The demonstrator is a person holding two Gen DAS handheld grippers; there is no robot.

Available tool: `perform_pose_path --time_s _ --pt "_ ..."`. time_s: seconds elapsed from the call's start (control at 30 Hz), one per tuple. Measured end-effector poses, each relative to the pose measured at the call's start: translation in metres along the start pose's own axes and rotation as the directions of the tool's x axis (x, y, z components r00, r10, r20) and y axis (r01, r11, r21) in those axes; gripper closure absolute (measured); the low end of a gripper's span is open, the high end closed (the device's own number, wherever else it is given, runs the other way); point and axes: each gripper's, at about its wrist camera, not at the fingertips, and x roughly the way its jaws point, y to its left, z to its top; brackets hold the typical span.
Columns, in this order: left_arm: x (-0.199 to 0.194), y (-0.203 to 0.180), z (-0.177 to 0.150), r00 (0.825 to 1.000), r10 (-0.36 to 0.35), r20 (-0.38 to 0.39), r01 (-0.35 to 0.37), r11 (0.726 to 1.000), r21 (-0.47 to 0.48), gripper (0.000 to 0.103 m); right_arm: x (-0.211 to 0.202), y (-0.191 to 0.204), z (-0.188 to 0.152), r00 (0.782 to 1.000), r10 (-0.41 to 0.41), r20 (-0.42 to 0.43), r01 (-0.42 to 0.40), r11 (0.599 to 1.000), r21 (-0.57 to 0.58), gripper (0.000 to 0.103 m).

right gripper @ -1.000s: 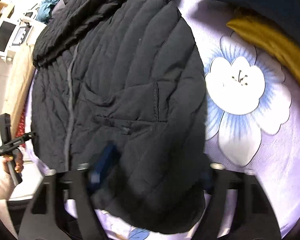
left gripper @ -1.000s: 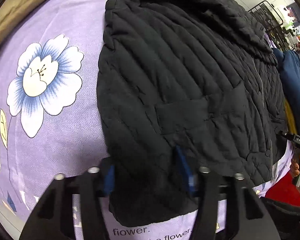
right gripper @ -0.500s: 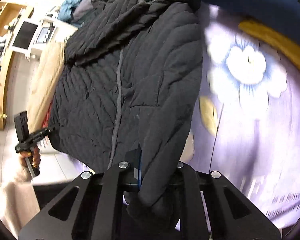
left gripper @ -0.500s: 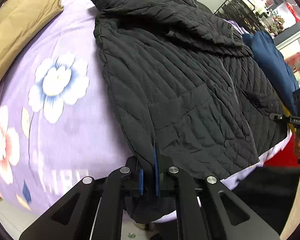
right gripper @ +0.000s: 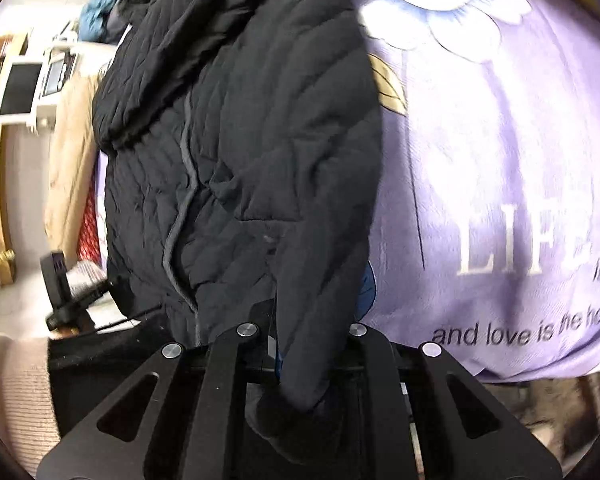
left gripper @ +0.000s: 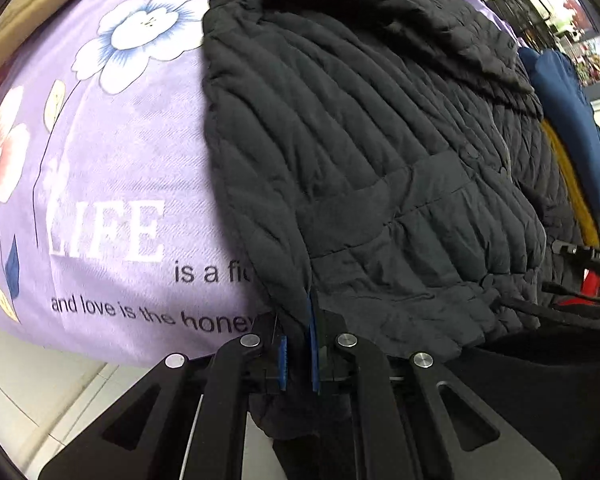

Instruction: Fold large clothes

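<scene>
Jacket (left gripper: 380,140), black and quilted, lies across a lilac bedspread (left gripper: 112,168) printed with flowers and lettering; it fills the centre and right of the left wrist view and the centre-left of the right wrist view. Its hem hangs over the near edge of the bed at the bottom of both frames.

Left gripper (left gripper: 298,354): fingers (left gripper: 313,344) drawn narrow, blue pads pinching a fold of the jacket's hem at lower centre. A patch pocket (left gripper: 384,208) sits just above the grip.

Right gripper (right gripper: 312,354): fingers close together, clamped on a thick roll of the hem at lower centre; the pads are mostly hidden by fabric. A grey zipper line (right gripper: 184,208) runs down the jacket to the left of the grip.

Tan fabric (left gripper: 24,8) lies at the upper left of the left wrist view; dark blue cloth (left gripper: 572,120) at its right edge. A cream ribbed sleeve (right gripper: 16,392) shows at lower left of the right wrist view.
</scene>
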Motion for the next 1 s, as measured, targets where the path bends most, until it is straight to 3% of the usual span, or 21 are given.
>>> perform_pose_path --time_s 0.17,0.33,0.47,0.63,0.77,0.87,1.0 --pt "-0.019 -0.008 0.018 0.997 -0.056 0.049 0.058 0.998 -0.036 0.096 -0.008 0.009 0.015 1.0 0.027 0.013 -0.027 0.999 -0.018 0.09" --pt "-0.048 -0.031 0.052 0.986 -0.059 0.153 0.053 0.998 0.045 0.096 -0.017 0.03 0.033 0.994 0.056 0.091 -0.05 0.996 -0.072 0.09" --pt "-0.075 -0.041 0.098 0.963 -0.056 0.265 0.035 0.996 0.082 0.095 -0.027 0.068 0.073 0.982 0.078 0.17 -0.051 0.986 -0.158 0.09" --pt "-0.096 -0.038 0.163 0.929 -0.038 0.367 0.018 0.998 0.059 0.095 -0.044 0.096 0.129 0.964 0.107 0.242 -0.058 0.977 -0.204 0.09" --pt "-0.113 -0.026 0.208 0.901 -0.024 0.434 0.04 0.999 -0.028 0.095 -0.071 0.091 0.179 0.928 0.183 0.324 -0.153 0.981 -0.115 0.09" --pt "-0.115 -0.004 0.229 0.897 -0.023 0.441 0.073 0.993 -0.097 0.095 -0.081 0.07 0.204 0.898 0.231 0.375 -0.249 0.968 -0.001 0.09" --pt "-0.105 0.002 0.246 0.907 -0.023 0.42 0.086 0.988 -0.132 0.095 -0.08 0.057 0.219 0.897 0.217 0.384 -0.259 0.964 0.059 0.09"
